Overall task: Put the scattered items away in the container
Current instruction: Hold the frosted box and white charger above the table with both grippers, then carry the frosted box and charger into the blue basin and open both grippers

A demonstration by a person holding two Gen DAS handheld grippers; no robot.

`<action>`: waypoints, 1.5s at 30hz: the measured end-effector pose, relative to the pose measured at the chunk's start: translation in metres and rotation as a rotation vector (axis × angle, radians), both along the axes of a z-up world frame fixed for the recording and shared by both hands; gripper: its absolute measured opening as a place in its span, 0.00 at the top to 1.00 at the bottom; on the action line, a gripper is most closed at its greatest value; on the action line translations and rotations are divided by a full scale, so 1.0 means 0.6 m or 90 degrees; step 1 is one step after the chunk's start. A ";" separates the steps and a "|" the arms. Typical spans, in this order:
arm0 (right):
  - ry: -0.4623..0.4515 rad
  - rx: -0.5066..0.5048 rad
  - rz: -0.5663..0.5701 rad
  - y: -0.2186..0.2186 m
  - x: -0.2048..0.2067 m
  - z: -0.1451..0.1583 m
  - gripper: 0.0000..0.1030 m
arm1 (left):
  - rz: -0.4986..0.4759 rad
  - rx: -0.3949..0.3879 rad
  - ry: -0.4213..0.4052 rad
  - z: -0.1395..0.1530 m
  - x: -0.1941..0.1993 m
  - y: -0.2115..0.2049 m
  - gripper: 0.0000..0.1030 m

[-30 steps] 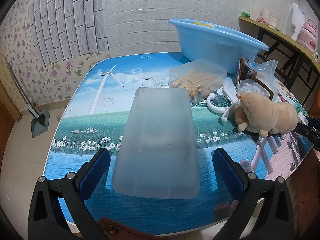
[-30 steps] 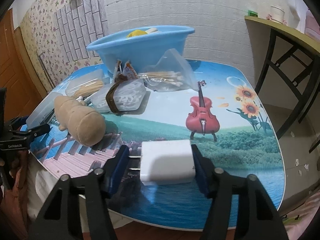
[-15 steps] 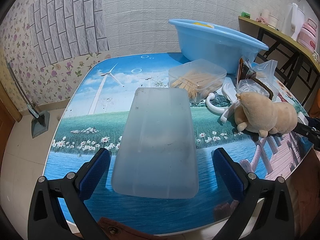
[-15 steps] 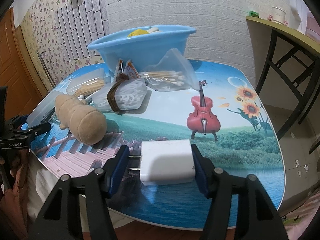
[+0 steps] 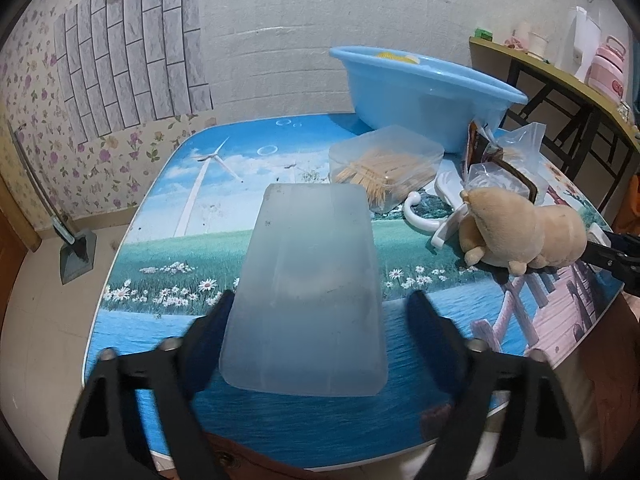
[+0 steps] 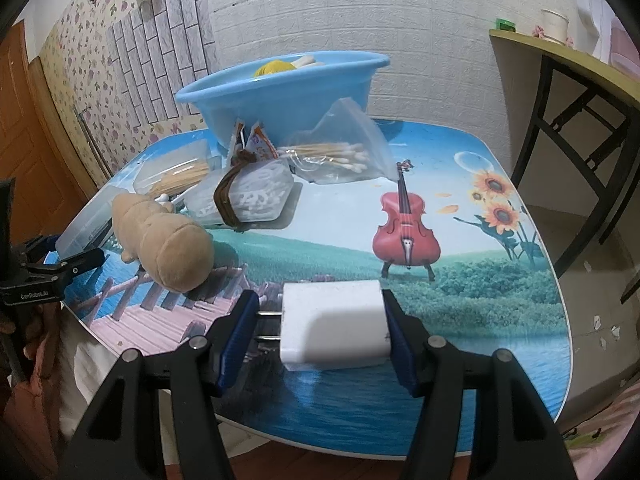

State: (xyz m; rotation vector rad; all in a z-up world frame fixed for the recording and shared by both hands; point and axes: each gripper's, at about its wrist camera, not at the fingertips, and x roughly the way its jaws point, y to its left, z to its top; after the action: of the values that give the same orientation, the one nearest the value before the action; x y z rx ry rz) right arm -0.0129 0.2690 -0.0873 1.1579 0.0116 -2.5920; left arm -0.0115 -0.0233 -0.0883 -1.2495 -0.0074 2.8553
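Left fingers (image 5: 426, 322), wide apart a moment ago, are closing around the frosted box (image 5: 306, 300) on the tabletop (image 5: 168, 208), not yet pressing. Right fingers (image 6: 240, 330) unchanged, clamped on the white charger (image 6: 334, 326). Basin (image 5: 424, 94) awaits.

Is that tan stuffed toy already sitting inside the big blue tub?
No, the stuffed toy lies on the printed table, in front of the blue tub and apart from it.
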 end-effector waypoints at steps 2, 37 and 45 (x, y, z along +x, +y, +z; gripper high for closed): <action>0.001 0.003 0.000 -0.001 0.002 0.000 0.42 | 0.001 0.002 0.004 0.002 0.001 -0.001 0.41; 0.104 -0.059 0.070 -0.049 -0.059 0.128 0.42 | -0.069 0.061 0.126 0.171 -0.092 0.044 0.41; 0.132 -0.072 0.087 -0.070 -0.122 0.149 0.42 | -0.086 0.060 0.114 0.177 -0.172 0.083 0.41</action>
State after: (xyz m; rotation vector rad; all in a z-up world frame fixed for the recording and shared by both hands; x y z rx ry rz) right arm -0.0860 0.2269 0.0023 0.8176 -0.0109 -2.5426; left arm -0.1150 0.0264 0.0179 -0.9376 -0.0515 2.8018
